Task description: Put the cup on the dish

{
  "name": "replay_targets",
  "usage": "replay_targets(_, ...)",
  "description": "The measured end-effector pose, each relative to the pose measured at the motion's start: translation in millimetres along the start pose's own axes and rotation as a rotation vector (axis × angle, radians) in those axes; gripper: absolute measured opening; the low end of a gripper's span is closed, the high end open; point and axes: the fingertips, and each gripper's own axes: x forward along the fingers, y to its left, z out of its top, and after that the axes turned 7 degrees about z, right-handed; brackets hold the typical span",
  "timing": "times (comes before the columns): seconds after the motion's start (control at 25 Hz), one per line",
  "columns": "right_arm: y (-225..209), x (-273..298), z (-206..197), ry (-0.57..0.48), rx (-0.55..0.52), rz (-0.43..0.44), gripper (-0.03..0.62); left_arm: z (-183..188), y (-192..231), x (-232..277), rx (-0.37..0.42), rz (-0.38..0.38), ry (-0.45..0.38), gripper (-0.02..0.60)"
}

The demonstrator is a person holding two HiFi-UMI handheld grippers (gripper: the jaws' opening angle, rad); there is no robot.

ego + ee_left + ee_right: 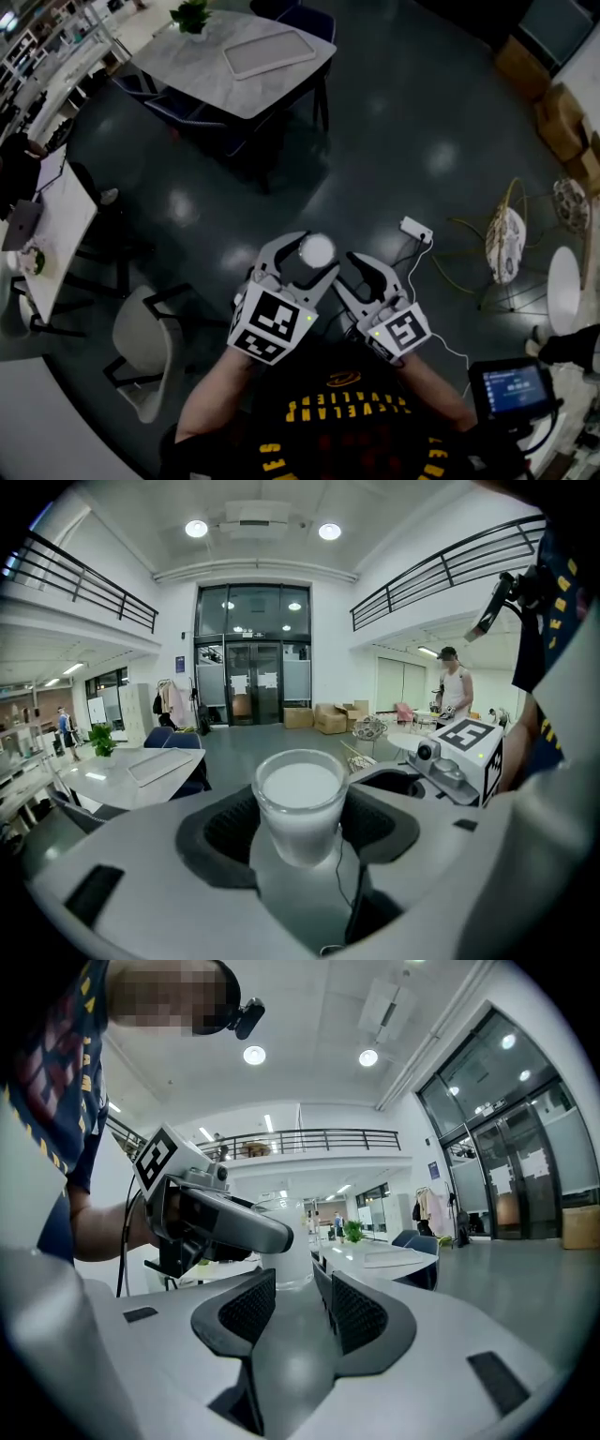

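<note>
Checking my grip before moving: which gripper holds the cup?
The left gripper: the white cup sits clamped between its jaws, while the right gripper stands open and empty.

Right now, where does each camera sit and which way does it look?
Head view: on the person's head, looking down; forearms, left gripper, right gripper show.
Left gripper view: on left gripper, facing glass doors; its jaws grip the cup.
Right gripper view: on right gripper, facing left gripper; its open jaws show.
Shared: all see the cup.

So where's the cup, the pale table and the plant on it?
cup [298,829], left gripper view, on its side wall.
table [187,61], head view, on bare tabletop.
plant [192,13], head view, on its leaves.
</note>
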Motion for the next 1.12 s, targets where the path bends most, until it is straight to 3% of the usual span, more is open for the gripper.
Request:
replay_targets(0.4,54.2,59.2,-8.2,0.067,-0.035,0.036,0.175,-27.7,42.7,-36.7,-0.024,-0.006,-0.021,0.267)
replay_targets(0.64,53.7,74.2,-10.8,0.073,-0.034,0.048,0.176,-36.9,40.8,-34.2,-0.035,-0.024,-0.016,0.267)
replay_targets(0.72,54.1,80.5,-13.6,0.073,-0.031,0.065,0.218,-37.6,45.7,-32.8,-0.040,-0.019,-0.009,0.267)
replay_targets(0.84,50.2,91.8,-15.9,0.075,-0.022,0.079,0.224,-40.4,53.3,-26.6,-0.042,-0.013,0.001,0.267)
replay_targets(1.12,10.3,114.6,-13.0,0.065,-0.001,0.084,0.224,-36.0,67.7,8.9,-0.046,-0.015,0.031,0.267)
